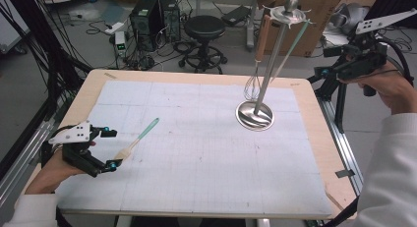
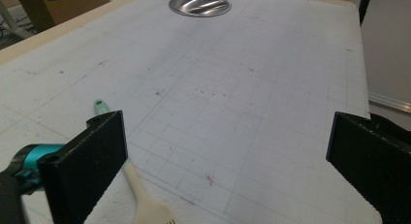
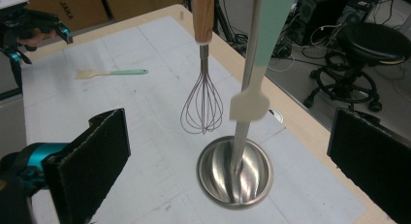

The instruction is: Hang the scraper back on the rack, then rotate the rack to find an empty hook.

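Note:
A steel utensil stand (image 1: 254, 115) rises from a round base at the mat's far right. From its top disc hang a wire whisk (image 1: 253, 87) with a wooden handle and a mint-handled spatula (image 1: 290, 50). My right gripper (image 1: 325, 62) is held in the air off the table's right edge, open, nothing between its jaws, facing the stand (image 3: 235, 173), whisk (image 3: 202, 110) and hanging spatula (image 3: 249, 105). A second mint-handled spatula (image 1: 139, 137) lies flat at the mat's left. My left gripper (image 1: 110, 148) is open beside its pale blade (image 2: 140, 195), which lies near the left jaw.
A white gridded mat (image 1: 196, 153) covers most of the wooden table. Behind the far edge stand a black stool (image 1: 204, 28), computer towers (image 1: 155, 15) and cardboard boxes. Cables hang at the left.

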`<state>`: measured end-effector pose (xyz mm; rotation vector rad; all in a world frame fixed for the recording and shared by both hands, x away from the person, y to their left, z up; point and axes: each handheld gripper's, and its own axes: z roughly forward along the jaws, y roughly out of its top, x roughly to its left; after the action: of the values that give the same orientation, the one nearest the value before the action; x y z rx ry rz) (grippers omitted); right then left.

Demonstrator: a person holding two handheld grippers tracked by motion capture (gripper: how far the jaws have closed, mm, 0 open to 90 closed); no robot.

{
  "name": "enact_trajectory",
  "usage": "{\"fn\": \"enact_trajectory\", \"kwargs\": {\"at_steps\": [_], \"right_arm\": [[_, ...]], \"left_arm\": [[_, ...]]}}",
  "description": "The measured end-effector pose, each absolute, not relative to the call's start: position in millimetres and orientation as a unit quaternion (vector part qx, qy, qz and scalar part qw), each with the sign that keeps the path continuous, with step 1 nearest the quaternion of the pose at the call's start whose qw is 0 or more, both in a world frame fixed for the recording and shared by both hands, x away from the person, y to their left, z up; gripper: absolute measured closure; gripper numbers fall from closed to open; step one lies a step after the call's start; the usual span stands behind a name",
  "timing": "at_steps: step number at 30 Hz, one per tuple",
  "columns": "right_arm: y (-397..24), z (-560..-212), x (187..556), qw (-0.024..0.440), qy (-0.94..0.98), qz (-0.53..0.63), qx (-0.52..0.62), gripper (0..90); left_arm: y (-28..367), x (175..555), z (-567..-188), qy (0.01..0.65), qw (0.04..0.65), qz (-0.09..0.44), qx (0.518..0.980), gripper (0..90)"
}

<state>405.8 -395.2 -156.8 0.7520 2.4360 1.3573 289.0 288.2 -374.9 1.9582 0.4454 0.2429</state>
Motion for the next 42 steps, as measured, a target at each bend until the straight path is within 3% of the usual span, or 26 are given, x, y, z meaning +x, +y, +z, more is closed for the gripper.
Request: {"fn": "enact_trajectory", "kwargs": {"at_steps": [15, 19, 26, 34, 38, 42], "right_arm": [[-402.4, -139.7, 402.7, 0.135, 0.835, 0.468, 0.257, 0.5], [-404.8, -135.6, 405.8, 0.121, 0.835, 0.472, 0.254, 6.5], [-409.0, -125.6, 413.7, 0.107, 0.833, 0.469, 0.272, 33.1], [-413.5, -115.5, 418.1, 0.131, 0.825, 0.462, 0.298, 77.3], [-411.3, -112.0, 422.1, 0.146, 0.824, 0.460, 0.297, 89.2], [-404.8, -107.6, 427.2, 0.148, 0.826, 0.459, 0.292, 89.4]], "left_arm": [[287.2, 290.1, -375.7, 0.187, 0.527, 0.101, 0.823, 1.7], [287.7, 289.9, -375.5, 0.190, 0.529, 0.102, 0.821, 1.7], [287.5, 289.4, -375.6, 0.189, 0.527, 0.101, 0.822, 1.7], [288.4, 289.9, -375.8, 0.191, 0.528, 0.100, 0.822, 1.7], [288.8, 289.5, -375.4, 0.193, 0.528, 0.101, 0.820, 1.7], [290.0, 289.5, -374.8, 0.191, 0.530, 0.103, 0.820, 1.7]]}}
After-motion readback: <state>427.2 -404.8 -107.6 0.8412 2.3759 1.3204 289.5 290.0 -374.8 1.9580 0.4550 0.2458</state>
